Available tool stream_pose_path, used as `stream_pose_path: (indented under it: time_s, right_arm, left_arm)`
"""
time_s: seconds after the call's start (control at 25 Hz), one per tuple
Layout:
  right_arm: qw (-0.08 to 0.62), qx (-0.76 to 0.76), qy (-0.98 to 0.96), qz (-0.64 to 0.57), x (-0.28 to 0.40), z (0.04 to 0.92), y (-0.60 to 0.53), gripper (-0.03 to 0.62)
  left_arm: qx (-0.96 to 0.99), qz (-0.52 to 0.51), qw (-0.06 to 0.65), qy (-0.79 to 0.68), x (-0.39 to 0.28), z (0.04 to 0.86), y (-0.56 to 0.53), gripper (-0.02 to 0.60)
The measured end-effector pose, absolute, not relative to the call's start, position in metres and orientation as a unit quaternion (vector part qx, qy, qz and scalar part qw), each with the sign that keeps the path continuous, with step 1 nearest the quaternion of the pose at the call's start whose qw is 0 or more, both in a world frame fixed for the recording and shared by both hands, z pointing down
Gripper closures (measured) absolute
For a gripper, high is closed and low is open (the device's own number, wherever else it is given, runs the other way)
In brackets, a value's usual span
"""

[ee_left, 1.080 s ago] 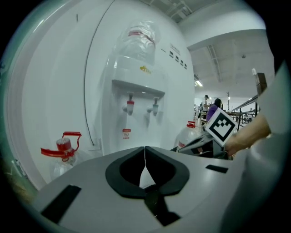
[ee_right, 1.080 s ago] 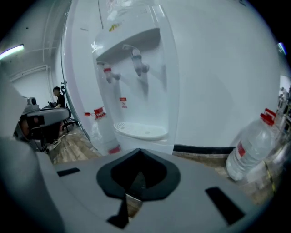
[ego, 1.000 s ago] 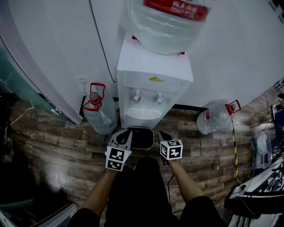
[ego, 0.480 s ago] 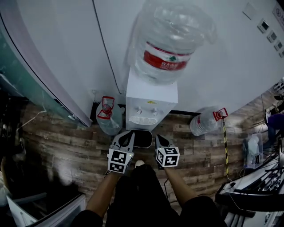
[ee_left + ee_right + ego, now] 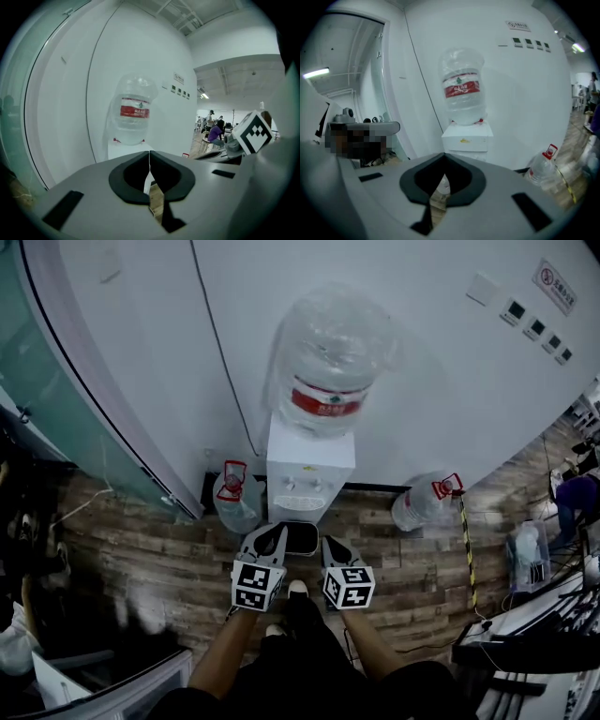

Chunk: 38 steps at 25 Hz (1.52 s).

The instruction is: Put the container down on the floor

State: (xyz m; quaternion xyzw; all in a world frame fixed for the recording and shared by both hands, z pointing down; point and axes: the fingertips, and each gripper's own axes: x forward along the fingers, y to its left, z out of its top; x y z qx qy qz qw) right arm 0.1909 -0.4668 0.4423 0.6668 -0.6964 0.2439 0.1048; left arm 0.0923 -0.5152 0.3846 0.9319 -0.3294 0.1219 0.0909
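left claw + right claw: shut, empty, over container set on floor in front of dispenser; left bottle, right bottle flanking. vs 1 s ago: raised clear of container.

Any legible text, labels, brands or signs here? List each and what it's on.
No text reads clearly.
Red label on the large clear plastic water bottle: white print, too small to read.
Yellow logo on the white box-shaped water dispenser: blurred, unreadable.
Small red-and-white wall sign: too small to read.
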Motion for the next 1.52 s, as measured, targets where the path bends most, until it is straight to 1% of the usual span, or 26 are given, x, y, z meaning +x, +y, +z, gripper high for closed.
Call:
stream_pose_path:
  time_s: [0.12, 0.44, 1.52]
  right_arm:
    - [0.089, 0.67, -0.699, 0.234, 0.183, 0.418, -0.451, 0.583]
    - [0.086, 0.667, -0.711, 0.205, 0.162, 0.385, -0.412, 0.585]
    - [0.102, 0.672, -0.702, 0.214, 0.156, 0.401, -0.365, 0.585]
  left_arm:
    - [0.933, 0.107, 0.091, -0.331, 0.088, 0.364, -0.495, 0.566]
    - [0.937, 0.088, 0.083, -0.329, 0.086, 0.346, -0.455, 0.566]
    - [0.941, 0.103, 0.077, -0.314, 0.08, 0.356, -0.413, 0.566]
